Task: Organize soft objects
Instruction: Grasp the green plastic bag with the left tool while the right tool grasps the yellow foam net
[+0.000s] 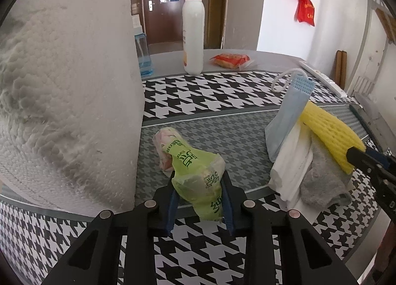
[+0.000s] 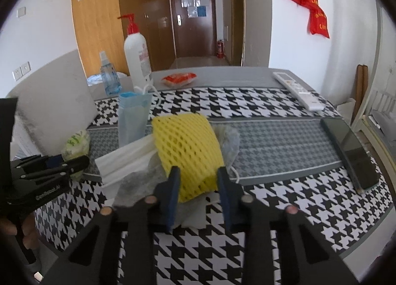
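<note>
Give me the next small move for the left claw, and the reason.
Probably carry the green plastic bag right, onto the soft pile by the yellow foam net. The left claw already pinches the bag, which lies apart from the pile; the right claw grips the net.

White walls (image 2: 284, 25), brown door (image 2: 191, 22), daylight.

On the table: one paper roll (image 1: 66, 92) at the left of the frame, one pump bottle (image 1: 193, 25), one spray bottle (image 2: 110, 76), one snack packet (image 1: 231, 60), one green bag (image 1: 195, 171), one yellow foam net (image 2: 188, 154), two face masks, one blue (image 1: 288, 116) and one white (image 1: 292, 161), one grey cloth (image 1: 321, 183), one remote (image 2: 298, 89), one phone (image 2: 351, 151). Two grippers, left (image 1: 199, 181) and right (image 2: 198, 176).
</note>
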`<state>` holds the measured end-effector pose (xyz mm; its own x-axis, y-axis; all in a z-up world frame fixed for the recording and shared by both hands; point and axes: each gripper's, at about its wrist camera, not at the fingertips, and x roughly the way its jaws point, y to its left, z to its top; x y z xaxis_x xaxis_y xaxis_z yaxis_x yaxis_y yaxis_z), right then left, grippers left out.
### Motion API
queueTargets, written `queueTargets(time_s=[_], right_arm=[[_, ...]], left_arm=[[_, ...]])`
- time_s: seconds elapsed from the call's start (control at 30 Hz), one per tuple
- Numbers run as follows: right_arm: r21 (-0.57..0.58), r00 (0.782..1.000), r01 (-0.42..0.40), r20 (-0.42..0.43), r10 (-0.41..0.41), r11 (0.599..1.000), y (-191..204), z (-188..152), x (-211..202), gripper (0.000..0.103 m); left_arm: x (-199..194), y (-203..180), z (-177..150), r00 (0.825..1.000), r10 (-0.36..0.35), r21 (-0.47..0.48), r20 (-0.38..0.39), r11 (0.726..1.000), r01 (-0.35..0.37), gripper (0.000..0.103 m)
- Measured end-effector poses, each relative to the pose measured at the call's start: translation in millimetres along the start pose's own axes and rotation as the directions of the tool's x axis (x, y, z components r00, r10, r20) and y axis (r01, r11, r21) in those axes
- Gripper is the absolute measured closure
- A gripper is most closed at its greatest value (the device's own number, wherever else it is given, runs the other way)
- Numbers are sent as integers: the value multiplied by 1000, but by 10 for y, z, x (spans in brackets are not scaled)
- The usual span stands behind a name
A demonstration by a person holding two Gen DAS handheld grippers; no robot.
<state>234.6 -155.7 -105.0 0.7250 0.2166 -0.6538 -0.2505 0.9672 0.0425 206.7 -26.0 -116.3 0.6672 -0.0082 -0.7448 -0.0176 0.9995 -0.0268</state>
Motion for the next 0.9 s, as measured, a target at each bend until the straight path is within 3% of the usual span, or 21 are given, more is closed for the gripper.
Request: queueTargets(time_s=[0.1,0.17,0.9], right_arm=[[-7,1000,2,-3,-2,1000,21,-8,6,85],[2,1000,-10,2,10,1000,19,-4,-15,89],[33,995,-4,97,1,999,77,24,-492,89]], left_arm=[[-22,0,-1,1000,-7,1,6,1000,7,72],[-49,1,0,1000,-17,2,16,1000,17,73],[-604,-11,-103,985,-75,44,153,997,69,75]])
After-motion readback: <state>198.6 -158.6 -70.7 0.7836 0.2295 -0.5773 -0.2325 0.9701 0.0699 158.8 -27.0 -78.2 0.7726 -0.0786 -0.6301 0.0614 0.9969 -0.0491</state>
